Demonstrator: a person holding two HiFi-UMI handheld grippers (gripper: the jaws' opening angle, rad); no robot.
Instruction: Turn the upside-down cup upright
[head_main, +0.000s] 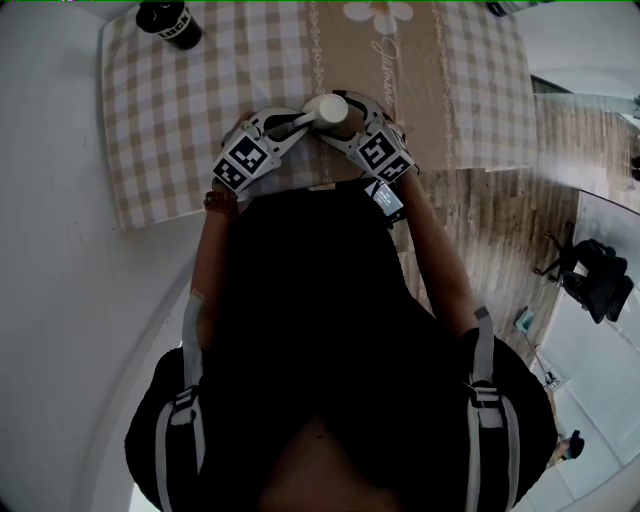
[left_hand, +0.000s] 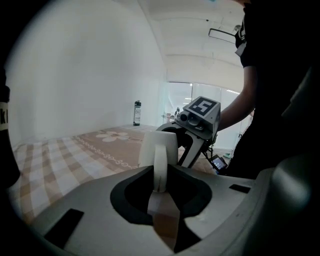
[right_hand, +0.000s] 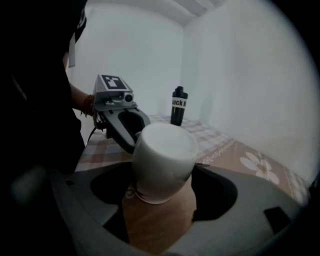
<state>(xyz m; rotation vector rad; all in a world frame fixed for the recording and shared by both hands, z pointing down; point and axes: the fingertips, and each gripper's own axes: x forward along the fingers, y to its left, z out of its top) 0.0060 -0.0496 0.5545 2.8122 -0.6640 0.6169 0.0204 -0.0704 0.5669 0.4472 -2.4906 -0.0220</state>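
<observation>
Both claws hold the base-up cup at the table's near edge.
Head view: the cup (head_main: 330, 108) sits above the checked table (head_main: 160, 120), between the left gripper (head_main: 303, 121) and the right gripper (head_main: 354, 114), both equally near. Left gripper view: jaws nearly together, pinching the handle (left_hand: 160, 170), which faces this claw. Right gripper view: jaws wide, apparently clasping the cup's body. Its axis is near upright, base on top.

black bottle (right_hand: 178, 106), 12 o'clock in the right gripper view: label beginning "luck" (the remaining letters curve out of sight). table runner (head_main: 420, 80), 12 o'clock in the head view: cursive line below a daisy, too small to read.
</observation>
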